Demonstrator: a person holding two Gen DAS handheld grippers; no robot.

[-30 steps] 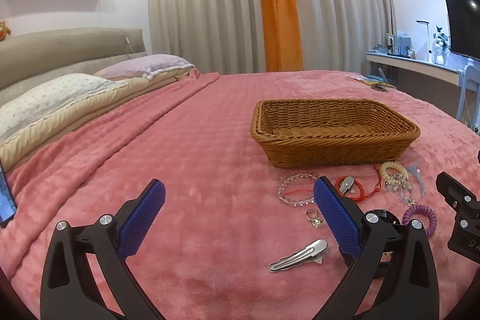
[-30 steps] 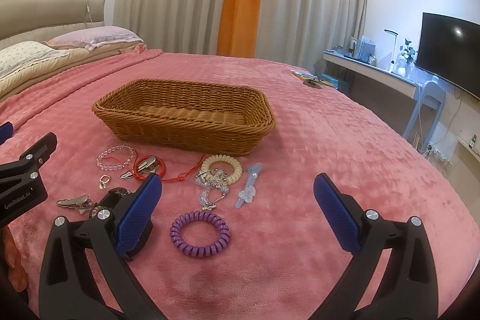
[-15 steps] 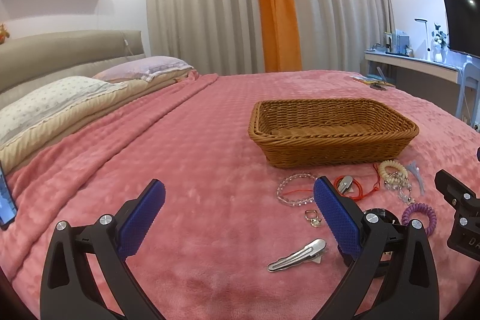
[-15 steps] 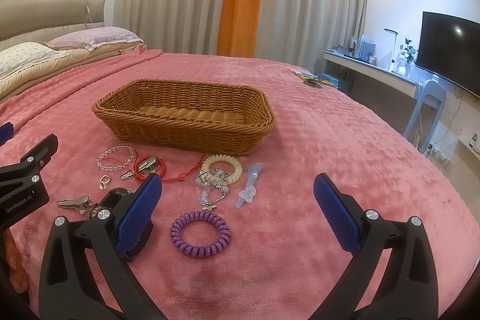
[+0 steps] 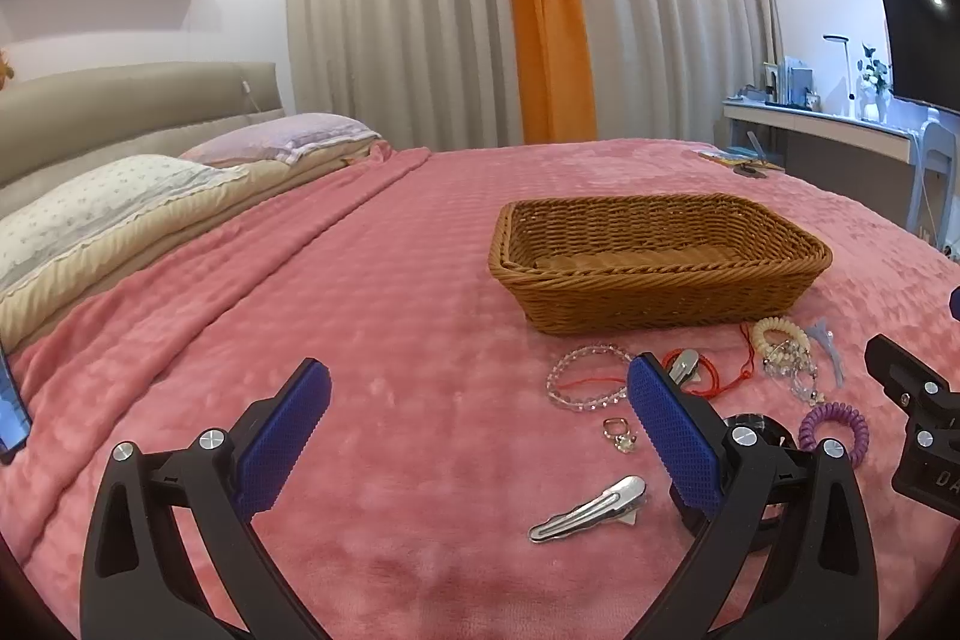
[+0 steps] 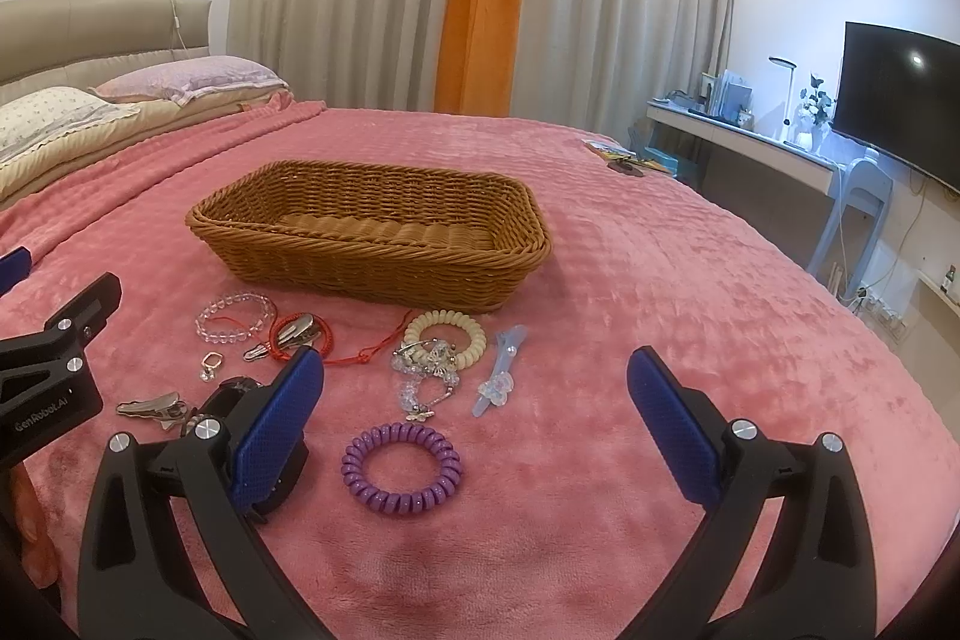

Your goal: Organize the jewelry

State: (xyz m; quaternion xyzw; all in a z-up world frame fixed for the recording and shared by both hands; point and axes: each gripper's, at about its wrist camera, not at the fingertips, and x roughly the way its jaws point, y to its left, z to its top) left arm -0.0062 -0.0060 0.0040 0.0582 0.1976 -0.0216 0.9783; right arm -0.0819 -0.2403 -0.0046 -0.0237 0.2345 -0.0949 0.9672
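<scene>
A brown wicker basket (image 5: 660,301) (image 6: 372,274) sits on the pink bedspread with nothing visible inside. Jewelry lies in front of it: a clear bead bracelet (image 5: 585,385) (image 6: 235,317), a red cord with a silver clip (image 6: 300,334), a cream coil bracelet (image 6: 445,337), a crystal bracelet (image 6: 420,376), a pale blue clip (image 6: 501,379), a purple coil tie (image 6: 401,467) (image 5: 834,426), a ring (image 5: 618,433) (image 6: 210,364) and a silver clip (image 5: 591,508) (image 6: 150,407). My left gripper (image 5: 480,430) is open, low over the bedspread left of the pile. My right gripper (image 6: 474,418) is open above the purple tie.
Pillows (image 5: 120,208) and a padded headboard line the left. Curtains hang behind the bed. A desk (image 6: 750,142) with a lamp, a chair and a dark screen (image 6: 900,100) stand at the right. A few small items (image 6: 624,157) lie on the far right of the bed.
The left wrist view has drifted very slightly. The right gripper and all the jewelry stay put, and both grippers stay open.
</scene>
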